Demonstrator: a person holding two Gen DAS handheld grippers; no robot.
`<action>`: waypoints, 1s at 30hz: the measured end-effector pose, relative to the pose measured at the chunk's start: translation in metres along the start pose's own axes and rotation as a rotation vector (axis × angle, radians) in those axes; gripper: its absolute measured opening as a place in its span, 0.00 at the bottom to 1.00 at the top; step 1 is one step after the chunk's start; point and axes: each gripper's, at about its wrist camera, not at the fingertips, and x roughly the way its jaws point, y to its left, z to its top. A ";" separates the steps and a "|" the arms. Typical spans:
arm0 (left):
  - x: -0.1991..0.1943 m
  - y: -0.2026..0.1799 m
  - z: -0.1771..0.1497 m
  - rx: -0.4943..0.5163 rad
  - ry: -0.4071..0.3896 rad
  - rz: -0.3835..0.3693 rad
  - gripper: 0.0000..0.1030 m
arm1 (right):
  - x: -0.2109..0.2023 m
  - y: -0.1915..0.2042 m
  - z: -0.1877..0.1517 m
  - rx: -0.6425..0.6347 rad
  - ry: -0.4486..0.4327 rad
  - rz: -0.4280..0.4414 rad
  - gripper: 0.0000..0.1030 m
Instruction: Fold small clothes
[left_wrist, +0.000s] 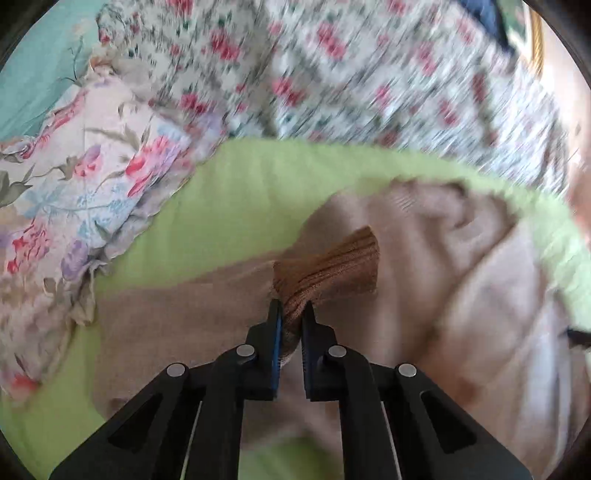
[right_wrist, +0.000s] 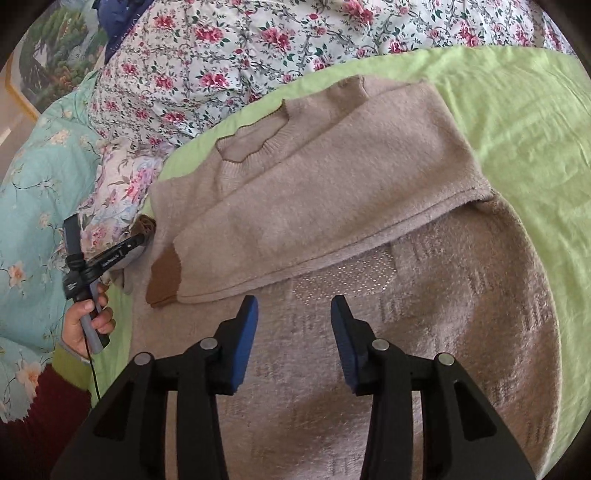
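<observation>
A small beige knit sweater (right_wrist: 332, 206) lies on a light green sheet (right_wrist: 517, 122), neck toward the far left. One sleeve (right_wrist: 314, 236) is folded across its body, ending in a brown ribbed cuff (right_wrist: 164, 273). My right gripper (right_wrist: 293, 306) is open and empty, just above the sweater's body near the folded sleeve. My left gripper (left_wrist: 292, 310) is shut on the other sleeve's brown cuff (left_wrist: 332, 266) at the sweater's left edge; it also shows in the right wrist view (right_wrist: 142, 234), held by a hand (right_wrist: 88, 321). The left wrist view is motion-blurred.
A rose-print quilt (right_wrist: 229, 62) is bunched along the far side of the sheet. A pastel floral pillow (left_wrist: 85, 177) and a teal floral blanket (right_wrist: 33, 206) lie to the left. A framed picture (right_wrist: 40, 70) stands at the far left.
</observation>
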 end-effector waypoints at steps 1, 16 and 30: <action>-0.013 -0.012 0.001 -0.012 -0.024 -0.048 0.07 | -0.003 -0.001 -0.001 0.003 -0.008 0.004 0.41; 0.043 -0.264 0.010 0.097 0.027 -0.422 0.09 | -0.045 -0.052 0.000 0.098 -0.102 -0.051 0.41; -0.003 -0.205 -0.043 0.042 0.023 -0.300 0.63 | -0.018 -0.070 0.030 0.160 -0.114 0.011 0.41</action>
